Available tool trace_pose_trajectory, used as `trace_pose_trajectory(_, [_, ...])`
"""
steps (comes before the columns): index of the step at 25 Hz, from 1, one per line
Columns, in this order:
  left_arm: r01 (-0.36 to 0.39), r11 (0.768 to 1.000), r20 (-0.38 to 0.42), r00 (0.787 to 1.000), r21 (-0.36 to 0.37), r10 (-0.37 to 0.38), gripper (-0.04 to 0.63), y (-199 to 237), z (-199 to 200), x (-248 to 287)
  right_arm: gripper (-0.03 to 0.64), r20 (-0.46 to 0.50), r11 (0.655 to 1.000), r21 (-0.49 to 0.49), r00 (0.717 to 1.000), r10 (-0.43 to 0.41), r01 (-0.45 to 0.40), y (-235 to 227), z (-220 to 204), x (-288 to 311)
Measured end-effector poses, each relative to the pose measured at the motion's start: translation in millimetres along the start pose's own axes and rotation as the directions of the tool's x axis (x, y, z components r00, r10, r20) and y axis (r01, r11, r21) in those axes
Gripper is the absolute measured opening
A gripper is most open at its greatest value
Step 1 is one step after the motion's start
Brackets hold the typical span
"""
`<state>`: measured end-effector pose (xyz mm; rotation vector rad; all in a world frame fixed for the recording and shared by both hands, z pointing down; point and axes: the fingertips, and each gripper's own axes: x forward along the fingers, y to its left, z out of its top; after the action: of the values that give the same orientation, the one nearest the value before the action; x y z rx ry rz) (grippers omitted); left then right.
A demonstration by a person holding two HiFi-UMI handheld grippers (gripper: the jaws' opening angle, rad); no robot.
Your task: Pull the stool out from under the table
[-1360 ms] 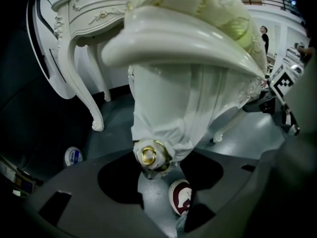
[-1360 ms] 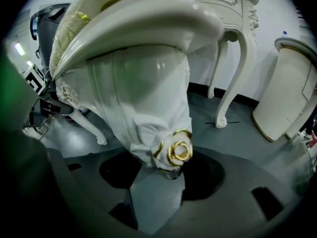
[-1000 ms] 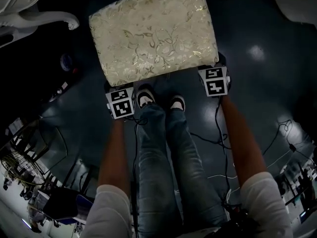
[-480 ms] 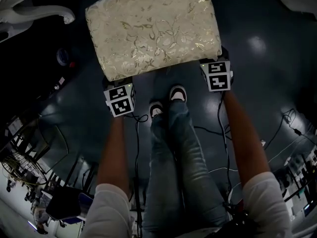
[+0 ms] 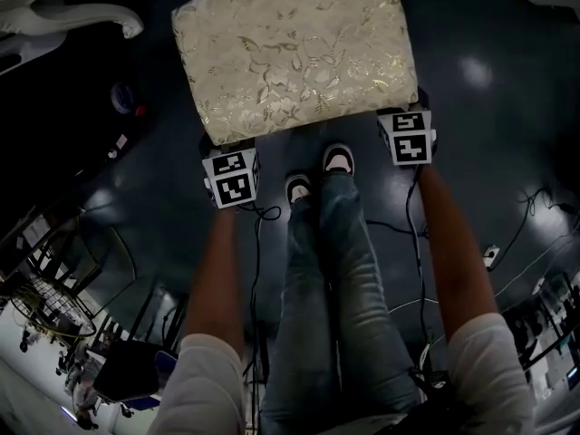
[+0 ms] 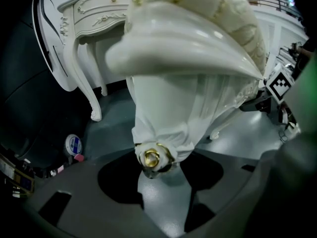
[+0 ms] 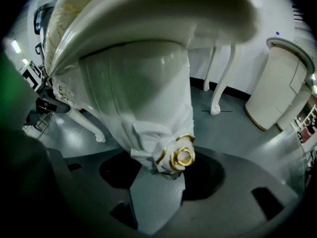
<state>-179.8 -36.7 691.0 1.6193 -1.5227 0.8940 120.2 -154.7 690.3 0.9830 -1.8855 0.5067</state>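
Observation:
The stool's gold-patterned cream cushion fills the top of the head view, standing on the dark floor just ahead of my feet. My left gripper is at its near left corner and my right gripper at its near right corner, with the jaw tips tucked under the cushion edge. In the left gripper view a white stool leg with a gold rosette sits between the jaws of the left gripper. The right gripper holds the other near leg the same way.
A white carved dressing table with curved legs stands beyond the stool, and one of its legs shows at top left. Cables trail over the floor by my legs. A small round object lies left, and a white cabinet stands right.
My feet have stepped, the left one now behind the right. Both grippers stay on the stool's near corners, and stool and grippers sit slightly further right in the view.

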Motion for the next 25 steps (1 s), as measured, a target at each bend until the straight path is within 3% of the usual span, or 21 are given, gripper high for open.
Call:
trace_pose_trajectory(15, [0.026, 0.999, 0.038, 0.999, 0.025, -0.027, 0.239, 4.9, 3.8, 2.1, 0.236, 0.028, 0.999, 0.032, 1.0, -0.003, 0.002, 5.3, -1.7, 0.8])
trace_pose_trajectory(20, [0.075, 0.997, 0.015, 0.997, -0.017, -0.075, 0.241, 0.4, 2.5, 0.0, 0.238, 0.038, 0.997, 0.074, 0.999, -0.005, 0.002, 4.9, -2.1, -5.2])
trace_pose_trajectory(25, [0.06, 0.997, -0.044, 0.997, -0.05, -0.062, 0.241, 2.1, -4.8, -15.0, 0.238, -0.026, 0.997, 0.08, 1.0, -0.011, 0.013, 8.3, -9.3, -21.2])
